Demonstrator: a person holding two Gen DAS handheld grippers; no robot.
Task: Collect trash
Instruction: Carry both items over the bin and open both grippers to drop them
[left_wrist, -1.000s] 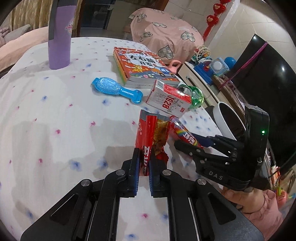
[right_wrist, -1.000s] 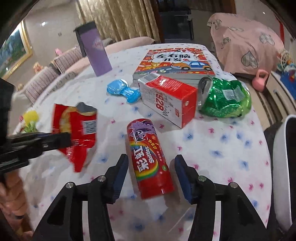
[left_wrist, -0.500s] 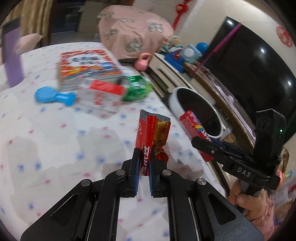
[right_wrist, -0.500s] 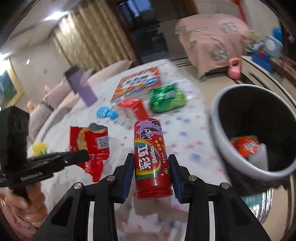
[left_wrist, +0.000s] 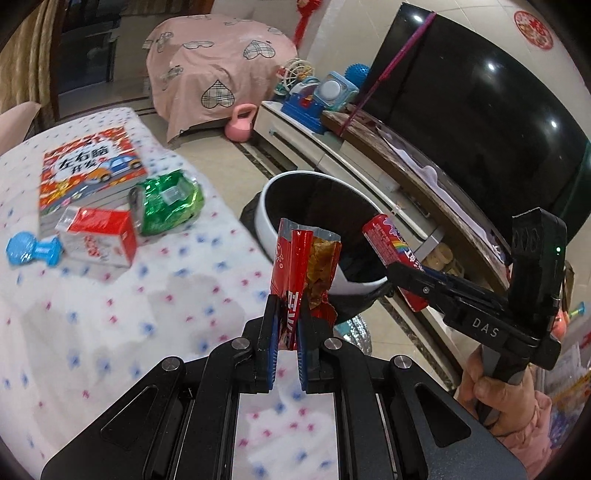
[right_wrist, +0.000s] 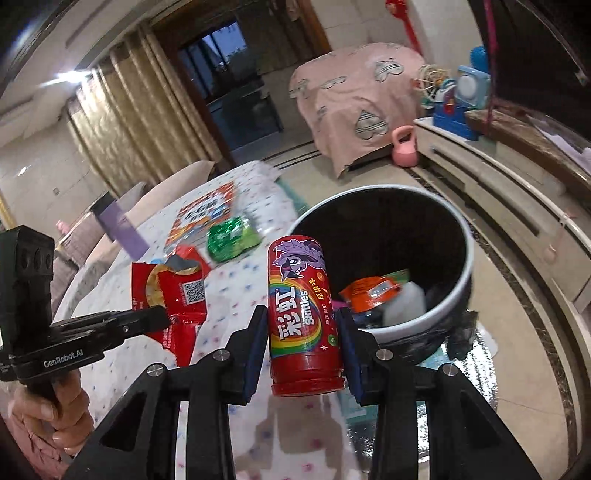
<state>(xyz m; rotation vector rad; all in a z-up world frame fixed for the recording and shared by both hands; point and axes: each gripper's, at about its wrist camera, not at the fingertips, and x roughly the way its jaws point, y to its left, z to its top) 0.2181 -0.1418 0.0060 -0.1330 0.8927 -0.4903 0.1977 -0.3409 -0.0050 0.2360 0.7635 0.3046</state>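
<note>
Two pieces of trash are held near the bin (right_wrist: 465, 236): the left gripper (left_wrist: 287, 334) has its fingers pinched on a limp, crinkly snack wrapper (left_wrist: 301, 258) by its lower end, while the right gripper (right_wrist: 303, 343) clamps mid-body a stiff, smooth Skittles tube (right_wrist: 301, 314), likely slippery.

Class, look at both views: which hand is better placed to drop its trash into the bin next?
Probably the right: its Skittles tube sits nearer the bin rim than the left's red wrapper.
</note>
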